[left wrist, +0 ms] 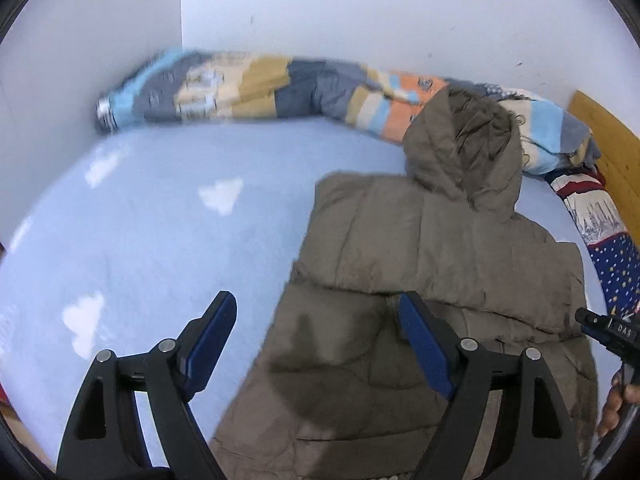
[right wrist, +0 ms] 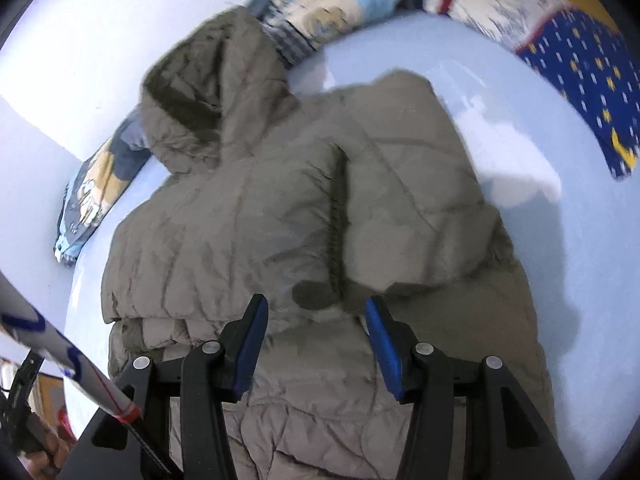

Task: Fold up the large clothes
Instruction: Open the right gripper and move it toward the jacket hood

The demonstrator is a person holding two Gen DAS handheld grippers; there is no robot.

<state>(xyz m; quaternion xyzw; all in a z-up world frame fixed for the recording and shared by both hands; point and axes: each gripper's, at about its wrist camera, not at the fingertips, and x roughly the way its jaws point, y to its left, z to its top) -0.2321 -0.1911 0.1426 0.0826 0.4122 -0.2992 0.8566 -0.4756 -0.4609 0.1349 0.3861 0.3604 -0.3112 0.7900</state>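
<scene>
A grey-brown hooded puffer jacket (left wrist: 436, 264) lies flat on a pale blue bedsheet (left wrist: 160, 232), sleeves folded in, hood toward the white wall (left wrist: 360, 8); a patchwork quilt (left wrist: 248, 84) runs along that wall; a wooden headboard (left wrist: 608, 140) stands beside a star-print pillow (right wrist: 580, 68); the left gripper (left wrist: 312, 320) and right gripper (right wrist: 316, 312) hover over the jacket's hem, fingers apart, holding nothing.

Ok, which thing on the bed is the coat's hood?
Find the light blue bed sheet and the puffy olive-brown jacket lying on it. The hood is the rounded pouch at its far end, plain brown against the striped, colourful blanket behind it.
</scene>
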